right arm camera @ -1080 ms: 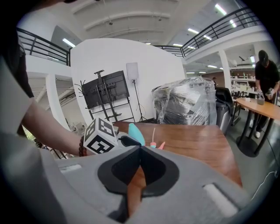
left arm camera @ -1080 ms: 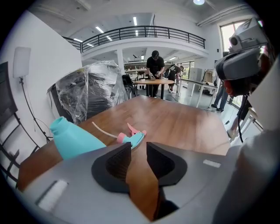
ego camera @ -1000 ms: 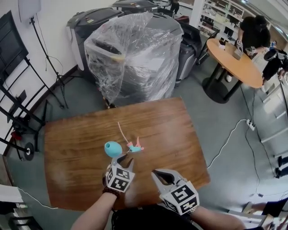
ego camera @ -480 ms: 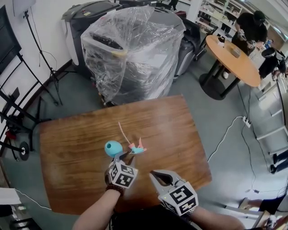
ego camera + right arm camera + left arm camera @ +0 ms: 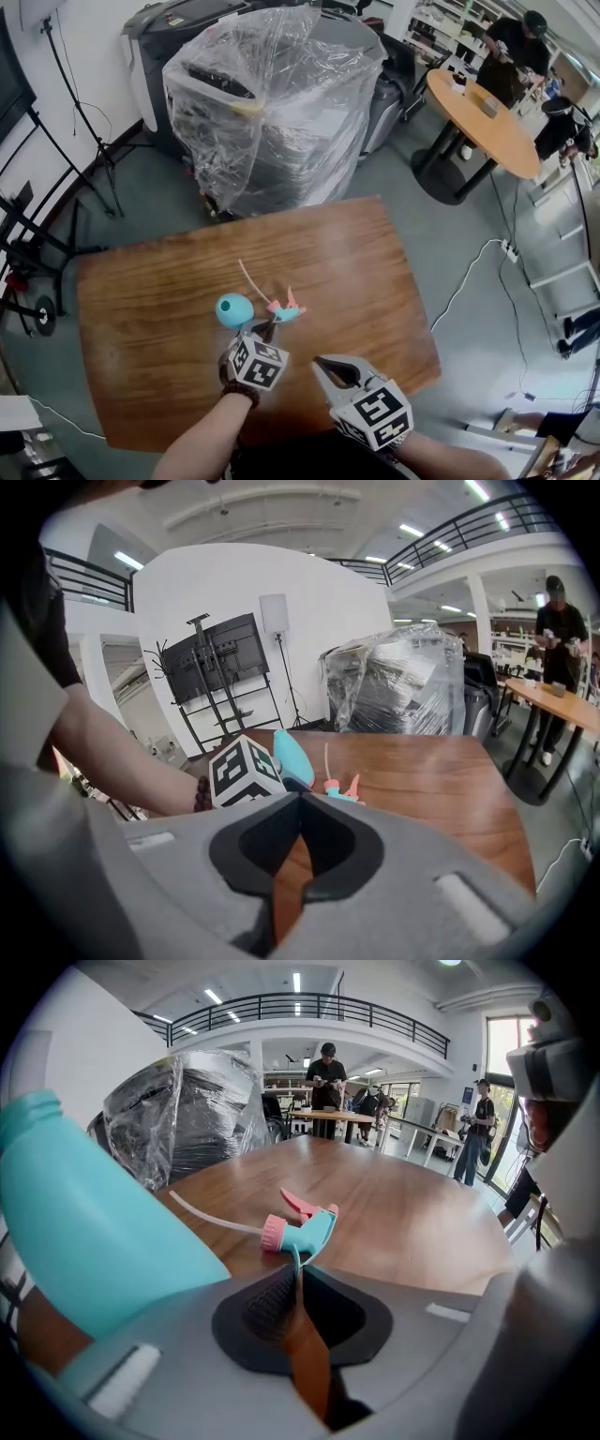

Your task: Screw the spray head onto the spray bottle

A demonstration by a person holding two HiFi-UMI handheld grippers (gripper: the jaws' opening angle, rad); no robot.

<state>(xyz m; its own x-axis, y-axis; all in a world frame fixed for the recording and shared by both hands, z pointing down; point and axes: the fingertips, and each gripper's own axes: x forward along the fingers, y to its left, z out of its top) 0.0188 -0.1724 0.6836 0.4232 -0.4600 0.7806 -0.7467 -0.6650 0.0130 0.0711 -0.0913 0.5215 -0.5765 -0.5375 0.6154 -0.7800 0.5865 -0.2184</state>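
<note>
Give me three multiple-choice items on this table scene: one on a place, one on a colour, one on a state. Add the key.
1. Where does the spray head lie?
A. on a chair
B. on the wooden table, beside the spray bottle
C. on the floor

2. What colour is the spray head's collar?
A. pink
B. black
C. yellow

3. How is the spray bottle's neck?
A. capped with a lid
B. carrying the spray head
C. bare

Key:
1 B, the head view shows it next to the bottle on the wood.
2 A, the left gripper view shows a pink ring.
3 C, the threaded neck ends open.
</note>
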